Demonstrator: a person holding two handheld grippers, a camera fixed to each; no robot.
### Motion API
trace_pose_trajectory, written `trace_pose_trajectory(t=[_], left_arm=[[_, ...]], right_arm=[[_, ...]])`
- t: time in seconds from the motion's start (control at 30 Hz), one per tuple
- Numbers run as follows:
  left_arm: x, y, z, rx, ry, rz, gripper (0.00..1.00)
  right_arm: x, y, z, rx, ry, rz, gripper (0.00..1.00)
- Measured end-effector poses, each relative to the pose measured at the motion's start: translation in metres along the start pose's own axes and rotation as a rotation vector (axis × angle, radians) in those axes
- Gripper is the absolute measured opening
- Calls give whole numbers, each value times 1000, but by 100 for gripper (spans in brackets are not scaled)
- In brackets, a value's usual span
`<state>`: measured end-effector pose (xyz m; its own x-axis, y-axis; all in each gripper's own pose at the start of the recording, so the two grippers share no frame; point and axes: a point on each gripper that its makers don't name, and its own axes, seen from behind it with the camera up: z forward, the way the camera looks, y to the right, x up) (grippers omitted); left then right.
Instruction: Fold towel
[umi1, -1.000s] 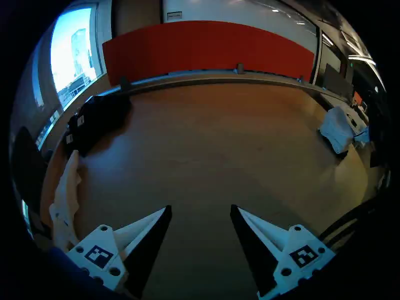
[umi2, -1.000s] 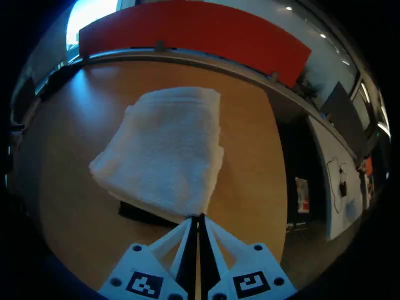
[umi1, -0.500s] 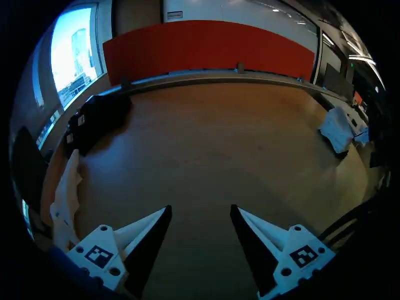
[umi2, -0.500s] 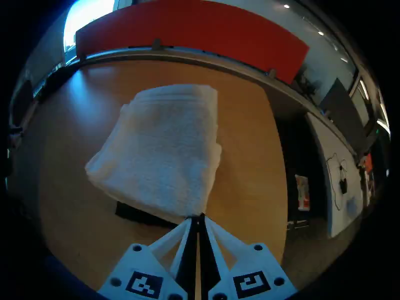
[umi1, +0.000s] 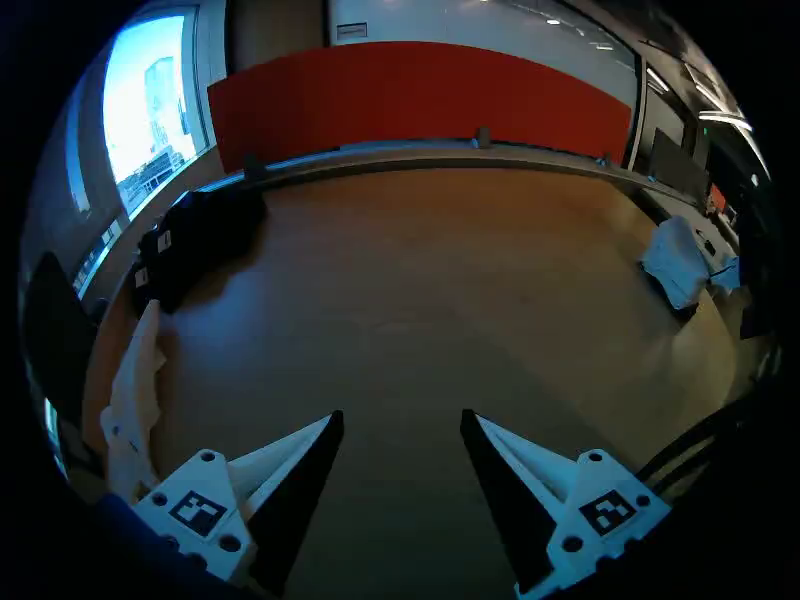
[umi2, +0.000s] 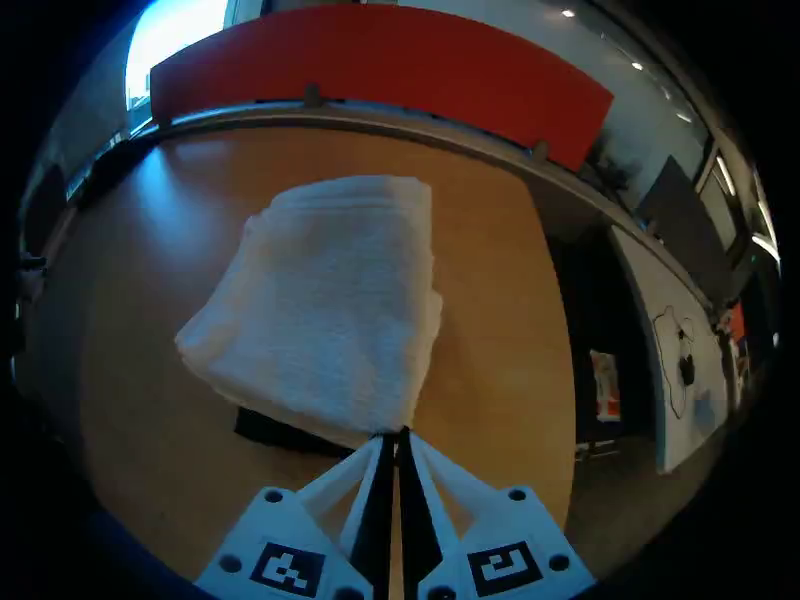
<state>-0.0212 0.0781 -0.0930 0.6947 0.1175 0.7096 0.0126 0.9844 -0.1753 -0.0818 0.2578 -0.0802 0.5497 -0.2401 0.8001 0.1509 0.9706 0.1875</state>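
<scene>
Wooden tabletop (umi1: 420, 280) lies ahead of the left gripper (umi1: 400, 440), its jaws wide and empty; the right gripper (umi2: 397, 440) pinches (fingers fully together) the folded towel (umi2: 320, 300) by its nearest corner.

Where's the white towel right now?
In the right gripper view, the folded white fluffy towel lies mid-picture on the orange wooden table, its near corner pinched in the right claw.
</scene>
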Motion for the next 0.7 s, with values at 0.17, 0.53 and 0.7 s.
trace_pose_trajectory(t=[0.17,0.53,0.7], left_arm=[[2,0,0,1,4,-2,86],[4,1,0,-3,12,-8,86],[5,1,-1,-4,15,-9,86]], right_arm=[[1,3,-5,-22,16,5,13],[8,12,-17,-78,59,19,83],[14,9,-21,-81,83,27,100]])
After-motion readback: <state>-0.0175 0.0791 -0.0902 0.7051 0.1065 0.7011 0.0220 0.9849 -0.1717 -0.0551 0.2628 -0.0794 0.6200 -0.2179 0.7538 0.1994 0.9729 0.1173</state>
